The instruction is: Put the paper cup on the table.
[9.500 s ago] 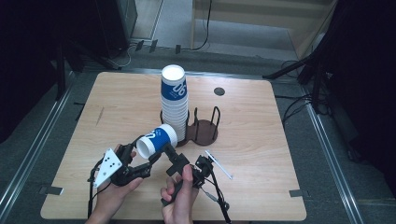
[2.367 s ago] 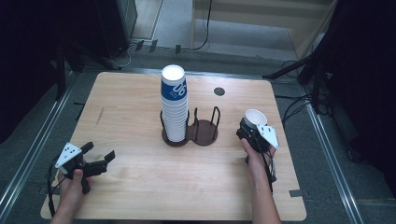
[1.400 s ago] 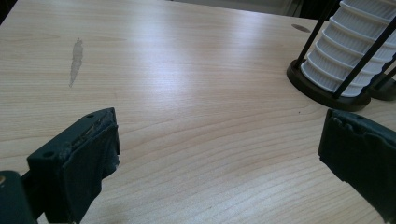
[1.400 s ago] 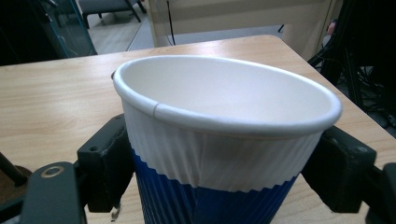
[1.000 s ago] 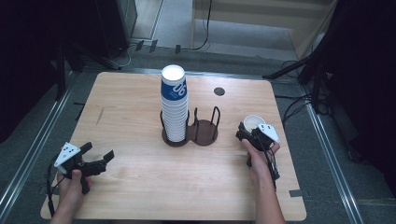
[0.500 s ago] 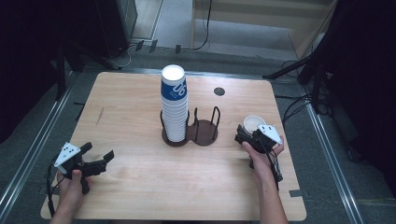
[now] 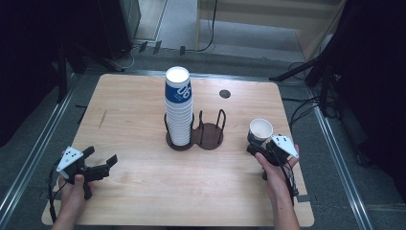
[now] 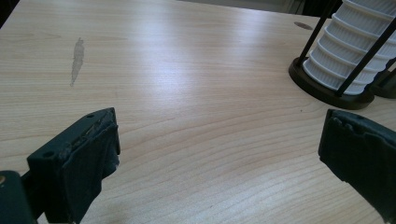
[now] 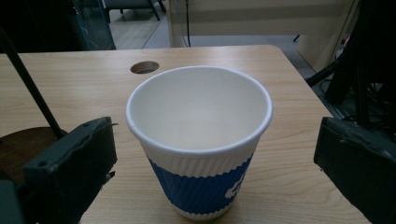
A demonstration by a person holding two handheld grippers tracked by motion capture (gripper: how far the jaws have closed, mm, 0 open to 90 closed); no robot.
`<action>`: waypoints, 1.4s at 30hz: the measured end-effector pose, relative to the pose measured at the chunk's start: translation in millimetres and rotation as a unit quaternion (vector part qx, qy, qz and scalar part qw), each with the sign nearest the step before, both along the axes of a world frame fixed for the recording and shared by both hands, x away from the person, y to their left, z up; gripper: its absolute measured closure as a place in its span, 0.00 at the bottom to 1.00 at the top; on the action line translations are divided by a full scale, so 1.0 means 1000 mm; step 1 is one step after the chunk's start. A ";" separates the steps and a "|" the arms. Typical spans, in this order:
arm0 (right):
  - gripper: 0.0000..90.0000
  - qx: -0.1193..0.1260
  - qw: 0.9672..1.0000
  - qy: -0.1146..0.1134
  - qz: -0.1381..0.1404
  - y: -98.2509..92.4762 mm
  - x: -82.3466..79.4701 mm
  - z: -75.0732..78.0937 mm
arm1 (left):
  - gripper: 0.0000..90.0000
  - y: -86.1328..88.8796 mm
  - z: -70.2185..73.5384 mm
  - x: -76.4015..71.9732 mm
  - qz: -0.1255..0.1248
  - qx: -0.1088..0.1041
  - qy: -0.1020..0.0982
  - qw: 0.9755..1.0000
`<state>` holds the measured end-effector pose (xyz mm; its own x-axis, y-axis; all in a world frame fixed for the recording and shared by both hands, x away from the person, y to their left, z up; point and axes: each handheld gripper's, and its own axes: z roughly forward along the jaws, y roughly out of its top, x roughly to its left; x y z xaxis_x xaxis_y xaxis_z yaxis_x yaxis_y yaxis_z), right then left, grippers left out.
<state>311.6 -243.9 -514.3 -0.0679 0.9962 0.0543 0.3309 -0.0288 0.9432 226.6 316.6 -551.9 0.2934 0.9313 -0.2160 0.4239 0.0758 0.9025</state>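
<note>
Standing upright on the wooden table (image 7: 143, 120), right of the cup holder (image 7: 209, 136), the paper cup (image 9: 198, 140) sits between the right gripper (image 9: 215, 158)'s jaws, which have just been opening and stand clear of its sides — its base is cut off below. The left gripper (image 8: 219, 158) gapes over bare wood left of that holder. The cup stack (image 7: 178, 108)'s top is cropped in the left gripper view — dark room beyond.
</note>
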 end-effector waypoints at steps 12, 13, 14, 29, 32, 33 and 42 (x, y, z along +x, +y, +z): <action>0.00 0.003 1.000 -0.014 0.006 -0.003 -0.028 0.005 | 0.00 0.000 0.000 0.000 0.001 -0.001 0.001 1.000; 0.00 0.000 1.000 -0.015 0.005 -0.003 -0.030 0.005 | 0.00 0.000 0.000 0.000 0.001 -0.001 0.001 1.000; 0.00 0.001 1.000 -0.015 0.006 -0.003 -0.031 0.005 | 0.00 0.000 0.000 0.000 0.001 0.000 0.001 1.000; 0.00 0.001 1.000 -0.013 -0.006 -0.020 -0.057 0.001 | 0.00 0.000 0.000 0.000 -0.001 0.003 0.001 1.000; 0.00 -0.003 1.000 -0.012 -0.009 -0.025 -0.061 -0.001 | 0.00 0.000 0.000 0.000 -0.001 0.003 0.001 1.000; 0.00 -0.003 1.000 -0.012 -0.011 -0.027 -0.062 -0.002 | 0.00 0.000 0.000 0.000 0.000 0.004 0.001 1.000; 0.00 -0.009 1.000 -0.004 -0.024 -0.042 -0.075 -0.008 | 0.00 0.000 0.000 -0.001 0.000 0.005 0.001 1.000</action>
